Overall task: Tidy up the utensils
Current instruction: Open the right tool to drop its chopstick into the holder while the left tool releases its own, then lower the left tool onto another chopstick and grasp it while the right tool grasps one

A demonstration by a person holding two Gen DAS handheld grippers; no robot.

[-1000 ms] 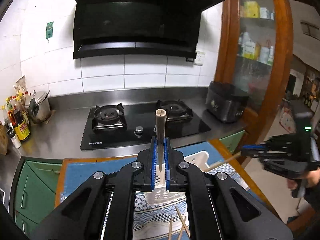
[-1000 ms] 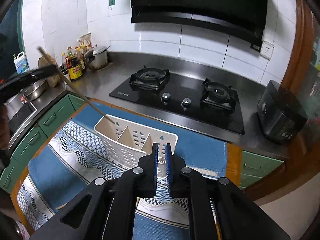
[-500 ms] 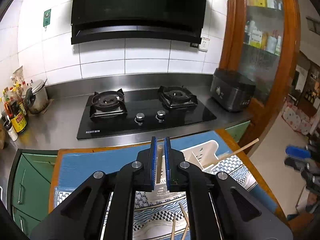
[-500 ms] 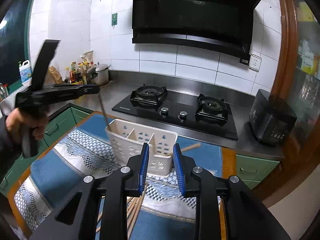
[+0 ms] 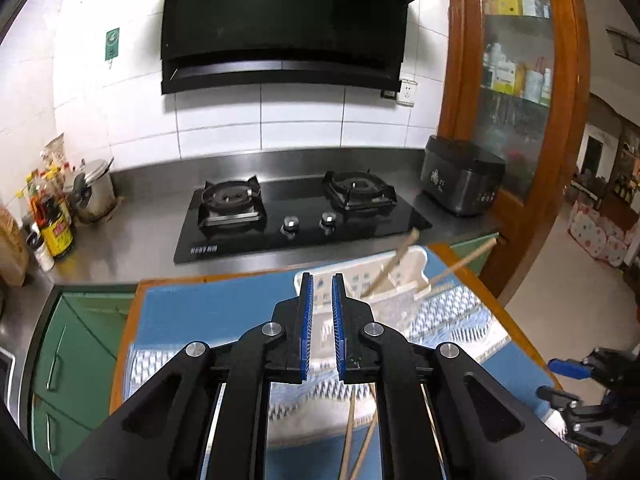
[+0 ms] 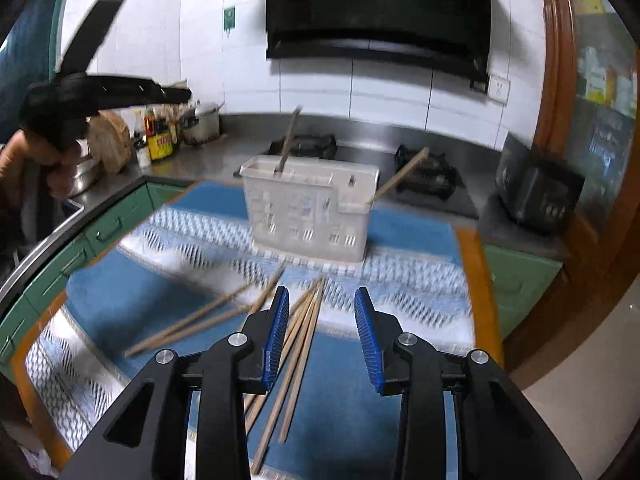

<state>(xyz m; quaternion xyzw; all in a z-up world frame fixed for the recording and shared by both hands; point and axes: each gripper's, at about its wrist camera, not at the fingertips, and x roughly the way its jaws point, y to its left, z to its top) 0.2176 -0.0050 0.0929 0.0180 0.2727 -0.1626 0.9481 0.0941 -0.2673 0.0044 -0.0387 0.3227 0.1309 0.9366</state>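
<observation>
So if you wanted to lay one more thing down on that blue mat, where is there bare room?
The mat is bare right of the right tongs, out to the orange table edge, and in the blue strip left of the white basket. The near middle is crowded: loose chopsticks fan across it.

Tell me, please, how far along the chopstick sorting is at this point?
Done: two chopsticks lean in the white utensil basket, one at each end. In hand: nothing; the left hand-held gripper is slightly open and empty, and the right hand-held gripper is open above the loose pile. Left: several chopsticks lie scattered on the blue mat, so most of the job remains.
</observation>
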